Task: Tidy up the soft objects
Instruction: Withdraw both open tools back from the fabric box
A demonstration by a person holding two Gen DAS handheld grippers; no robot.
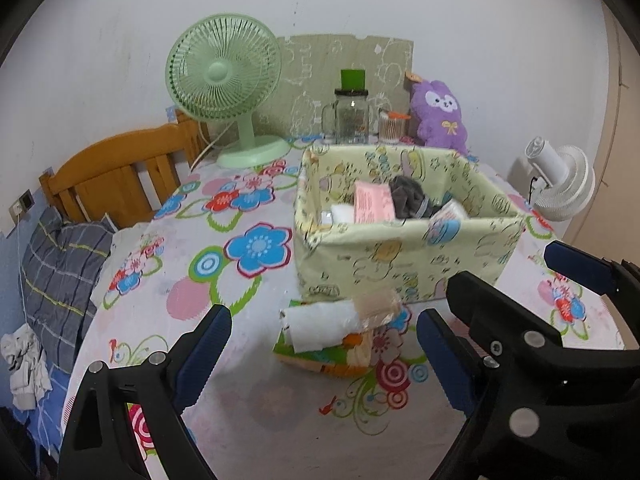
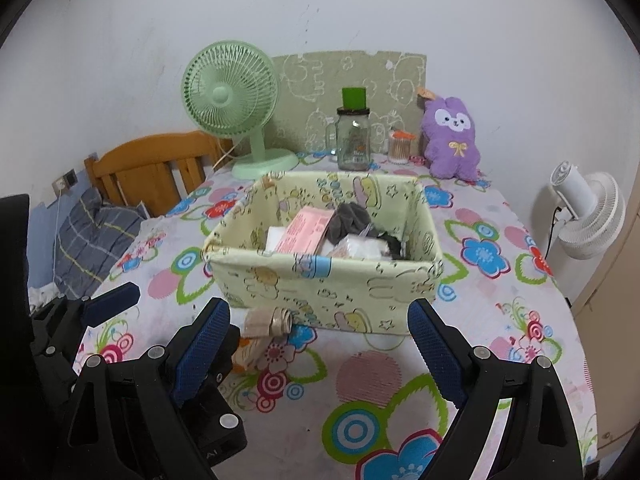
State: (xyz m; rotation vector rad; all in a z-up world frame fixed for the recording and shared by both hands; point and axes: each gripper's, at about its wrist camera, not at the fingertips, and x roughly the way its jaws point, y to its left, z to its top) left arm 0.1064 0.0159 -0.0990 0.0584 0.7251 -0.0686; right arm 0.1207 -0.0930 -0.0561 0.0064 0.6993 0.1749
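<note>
A pale yellow fabric box (image 1: 404,252) (image 2: 328,280) with cartoon prints stands mid-table. It holds a pink packet (image 2: 306,230), a grey cloth (image 2: 352,218) and white packs. In front of it lie a white roll (image 1: 320,326) and a beige roll (image 1: 378,306) (image 2: 268,322) on a colourful tissue pack (image 1: 328,354). My left gripper (image 1: 322,350) is open just short of that pack, nothing between its fingers. To its right my right gripper (image 2: 320,354) (image 1: 508,268) is open and empty, facing the box's front wall. A purple plush (image 2: 454,140) sits at the back.
A flowered tablecloth (image 2: 360,380) covers the table. At the back stand a green fan (image 1: 224,84), a glass jar (image 2: 354,140) with a green cap and a cotton-swab tub (image 2: 400,146). A wooden bed frame (image 1: 116,176) and pillow are left; a white fan (image 2: 588,216) is right.
</note>
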